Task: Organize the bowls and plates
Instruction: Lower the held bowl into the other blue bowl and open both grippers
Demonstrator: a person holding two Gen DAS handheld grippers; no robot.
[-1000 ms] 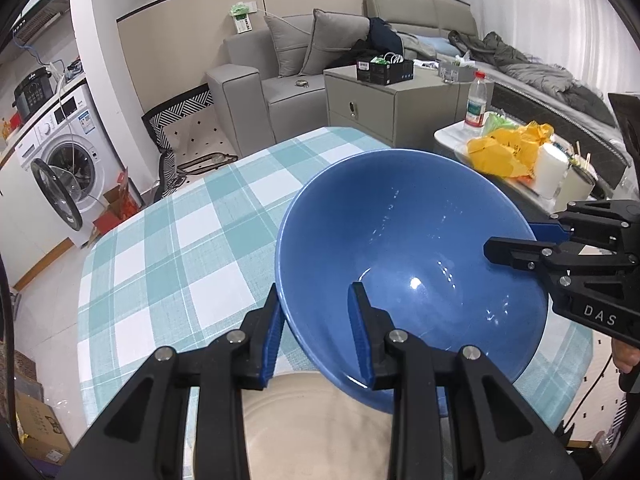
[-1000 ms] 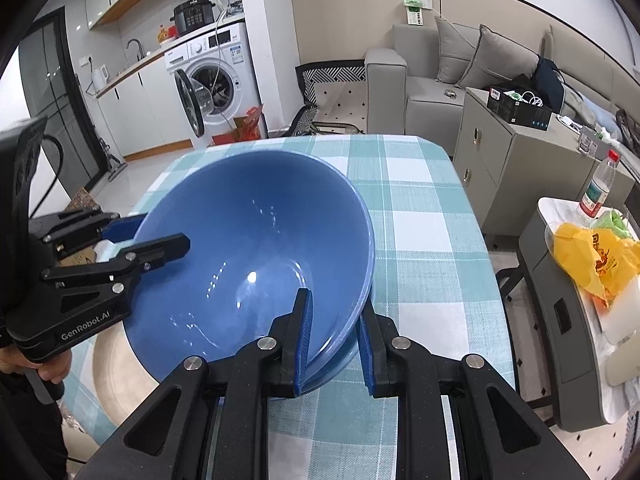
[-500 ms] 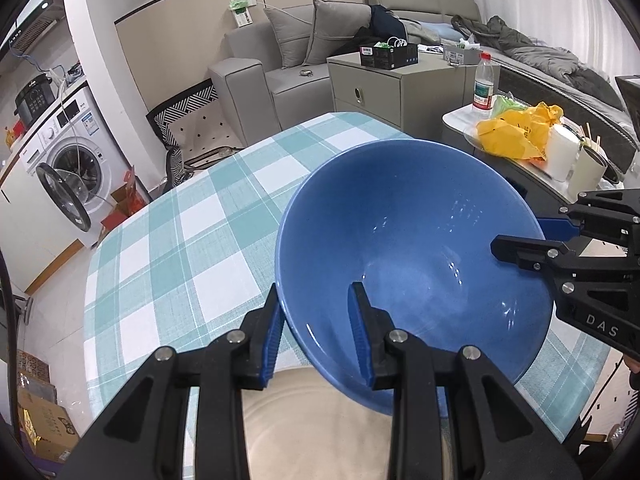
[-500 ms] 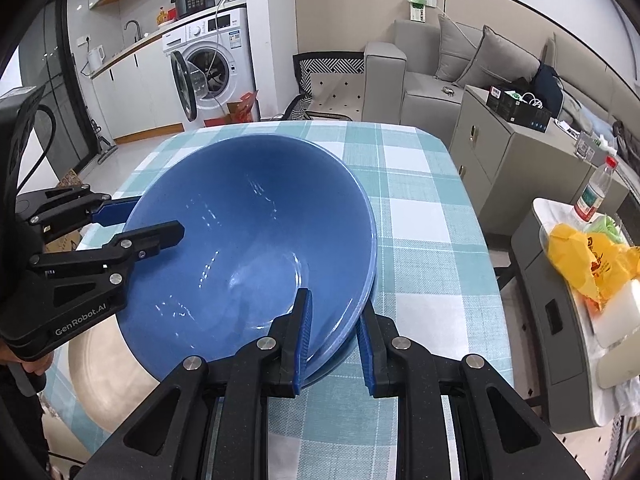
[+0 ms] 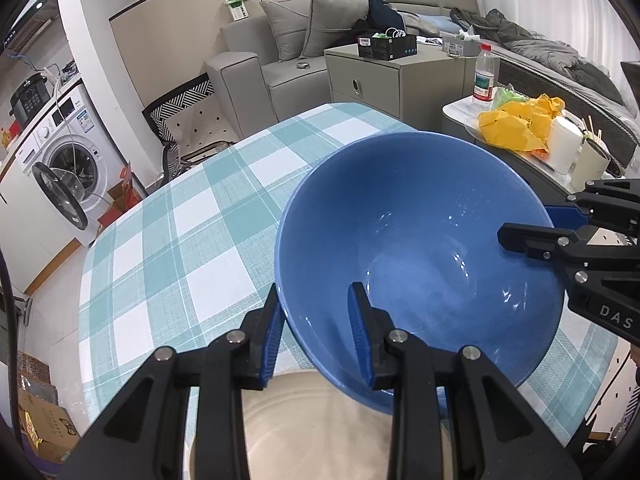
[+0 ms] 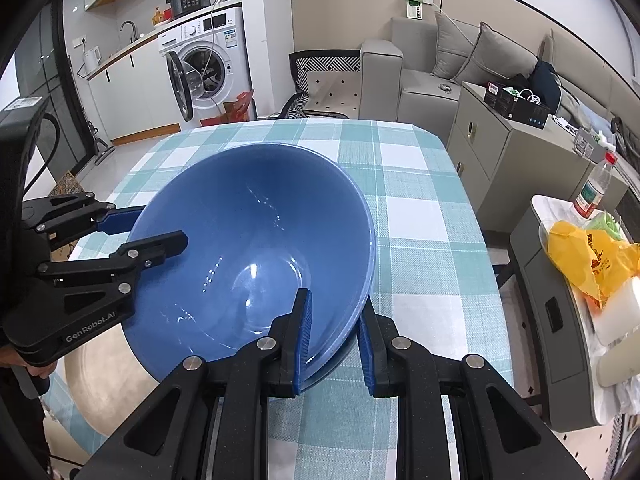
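While both grippers clamp opposite sides of the blue bowl's [image 5: 420, 248] rim, it hangs tilted above the beige plate [image 5: 304, 432] at the near edge of the checked tablecloth [image 5: 168, 248]; the left gripper [image 5: 316, 328] has one finger inside the wall and one outside; the right gripper [image 6: 334, 340] pinches likewise, apparently over two nested rims; the bowl's mouth faces up and toward the person; being round, it has no long axis; neither hand is nearer; lowering it level onto the plate looks next.
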